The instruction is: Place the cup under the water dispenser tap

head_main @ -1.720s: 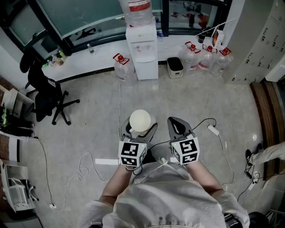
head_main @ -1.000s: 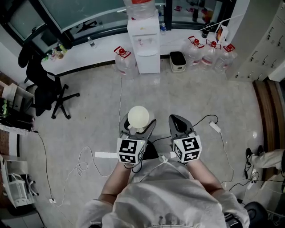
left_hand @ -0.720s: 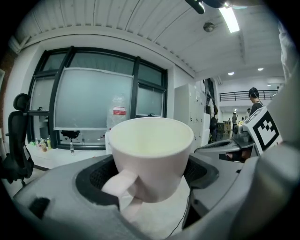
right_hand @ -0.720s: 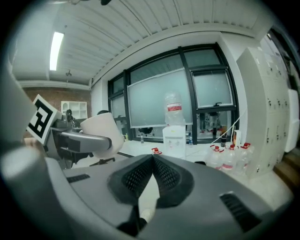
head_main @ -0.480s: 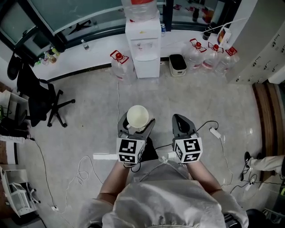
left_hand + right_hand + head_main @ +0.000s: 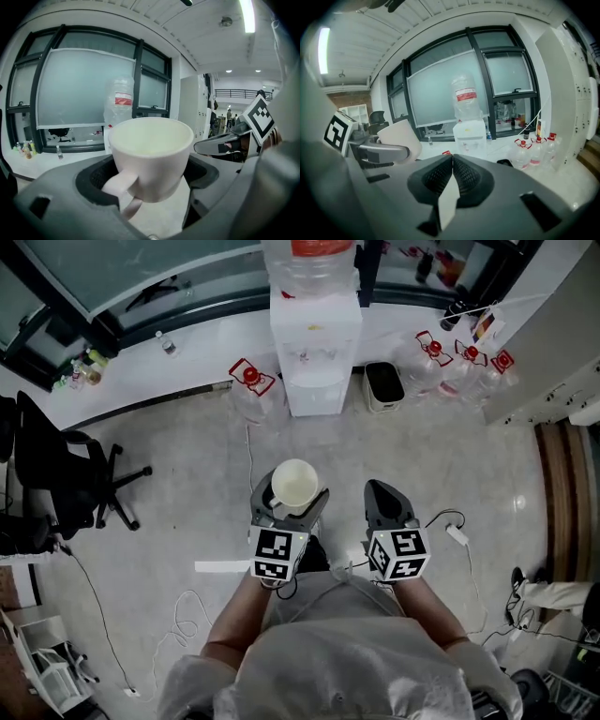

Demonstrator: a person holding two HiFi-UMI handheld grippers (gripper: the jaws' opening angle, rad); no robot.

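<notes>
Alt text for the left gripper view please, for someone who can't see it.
The left gripper holds a white cup upright between its jaws, handle toward the camera. Behind it, a water dispenser's bottle stands before a large window; the right gripper shows at the right.

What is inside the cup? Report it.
In the head view, the cup shows only a pale, bare inside with nothing in it. In the left gripper view, its near wall covers the bottom.

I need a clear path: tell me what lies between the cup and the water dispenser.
In the head view, only bare floor separates the cup, held by the left gripper, from the water dispenser; a thin cable runs just left.
</notes>
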